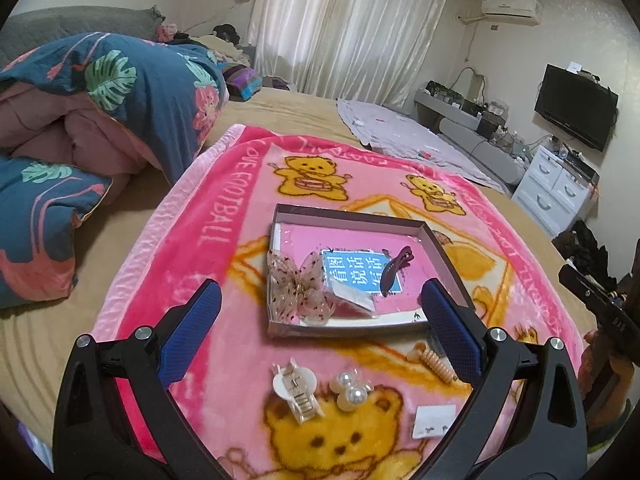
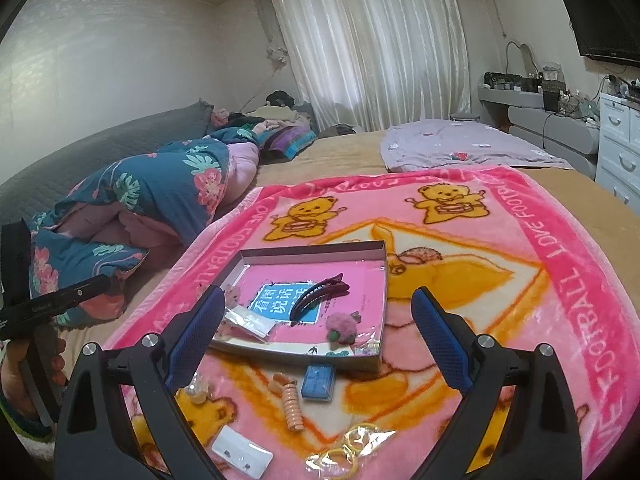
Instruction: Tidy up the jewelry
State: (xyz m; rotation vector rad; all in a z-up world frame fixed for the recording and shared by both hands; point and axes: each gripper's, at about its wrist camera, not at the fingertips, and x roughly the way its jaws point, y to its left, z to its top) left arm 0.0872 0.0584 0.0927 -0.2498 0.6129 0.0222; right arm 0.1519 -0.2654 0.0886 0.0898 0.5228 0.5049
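A shallow box [image 1: 352, 216] [image 2: 312, 250] lies on a pink bear blanket. It holds a sheer bow [image 1: 298, 286], a dark red hair clip [image 1: 394, 270] [image 2: 316, 294], a small clear packet [image 2: 248, 322] and a pink pompom [image 2: 342, 330]. In front of it lie a white claw clip [image 1: 296, 390], a pearl piece [image 1: 352, 390], a peach spiral tie [image 1: 436, 364] [image 2: 292, 404], a white earring card [image 1: 434, 422] [image 2: 242, 456], a blue case [image 2: 319, 381] and a bag of yellow bands [image 2: 354, 446]. My left gripper [image 1: 320, 330] and right gripper [image 2: 316, 336] hover open and empty above these.
The pink blanket [image 1: 224, 216] [image 2: 560, 264] covers a tan bed. A folded floral quilt [image 1: 120, 92] [image 2: 160, 188] lies to the left, a lilac cloth [image 1: 400, 128] [image 2: 460, 144] at the far side. White drawers [image 1: 556, 188] and a wall TV [image 1: 576, 106] stand at the right.
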